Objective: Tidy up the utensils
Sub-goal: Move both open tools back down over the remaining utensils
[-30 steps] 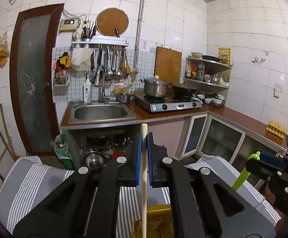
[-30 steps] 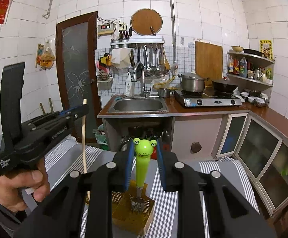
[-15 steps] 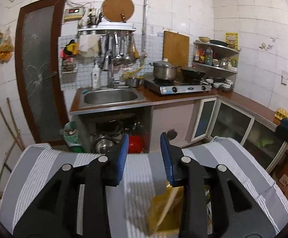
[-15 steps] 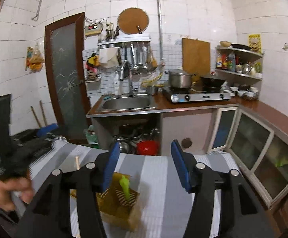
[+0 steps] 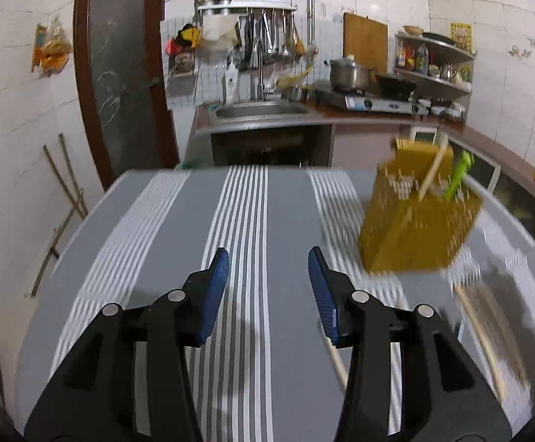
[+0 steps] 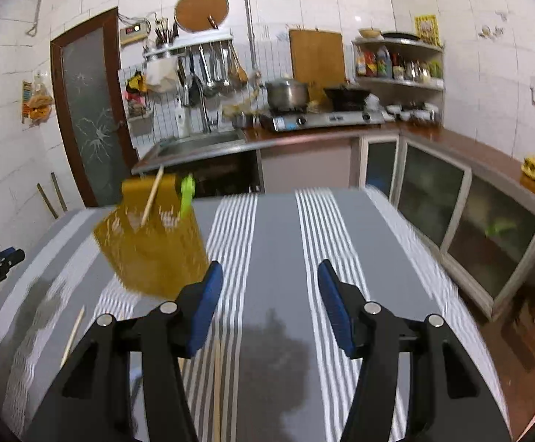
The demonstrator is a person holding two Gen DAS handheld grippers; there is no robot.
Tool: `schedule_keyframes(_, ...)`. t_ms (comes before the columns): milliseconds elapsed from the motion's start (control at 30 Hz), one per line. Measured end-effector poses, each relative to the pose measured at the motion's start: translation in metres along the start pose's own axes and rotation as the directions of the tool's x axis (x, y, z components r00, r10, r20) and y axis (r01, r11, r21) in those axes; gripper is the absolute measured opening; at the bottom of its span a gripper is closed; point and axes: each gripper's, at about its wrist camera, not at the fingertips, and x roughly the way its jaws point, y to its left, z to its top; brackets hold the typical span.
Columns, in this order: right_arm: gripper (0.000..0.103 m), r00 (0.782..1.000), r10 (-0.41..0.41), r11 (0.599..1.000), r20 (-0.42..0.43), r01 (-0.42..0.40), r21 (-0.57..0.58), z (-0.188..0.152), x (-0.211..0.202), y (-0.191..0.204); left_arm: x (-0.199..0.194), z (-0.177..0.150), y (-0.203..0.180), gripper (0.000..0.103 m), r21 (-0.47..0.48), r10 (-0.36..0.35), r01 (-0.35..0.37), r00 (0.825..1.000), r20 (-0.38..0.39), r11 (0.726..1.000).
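Observation:
A yellow mesh utensil holder (image 5: 418, 221) stands on the grey striped tablecloth (image 5: 252, 221), right of my left gripper (image 5: 267, 287). A wooden chopstick (image 5: 431, 173) and a green-handled fork (image 5: 459, 173) stick out of it. The holder also shows in the right wrist view (image 6: 153, 246), left of my right gripper (image 6: 271, 298). Both grippers are open and empty, low over the cloth. Loose wooden chopsticks lie on the cloth (image 5: 483, 339) (image 6: 72, 335).
A kitchen counter with a sink (image 5: 263, 110), a stove and a pot (image 5: 348, 73) runs along the back wall. Glass-door cabinets (image 6: 451, 202) stand to the right of the table. A brown door (image 5: 120, 73) is at the back left.
Both grippers let go of their utensils, the chopstick and the green fork, which now stand in the holder. Both grippers opened, pulled back and dropped low over the cloth.

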Motion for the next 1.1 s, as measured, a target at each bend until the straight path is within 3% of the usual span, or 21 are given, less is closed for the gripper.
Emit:
schedule_keyframes(167,0.054,0.999,-0.004,1.000,-0.040,0.004,-0.020,-0.050,-0.017,0.010,-0.017,-0.051,-0.005,0.046,-0.020,-0.018,0.017,0.999,-0.035,1.000)
schedule_keyframes(400,0.054,0.995,0.039,0.999,-0.089,-0.038,0.012,-0.094,-0.037,0.025,-0.030,-0.088,-0.017,0.048,-0.024,-0.083,0.081,0.993,-0.080,0.996)
schedule_keyframes(600,0.054,0.990,0.067,0.998,-0.124,-0.069,-0.006,-0.109,-0.035,0.042,-0.027,-0.094,-0.016,0.048,-0.021,-0.086,0.084,0.991,-0.099,0.996)
schedule_keyframes(1100,0.054,0.981,0.108,0.994,-0.164,-0.112,-0.012,-0.108,-0.017,0.068,-0.017,-0.089,-0.030,0.051,0.003,-0.088,0.089,0.989,-0.115,0.996)
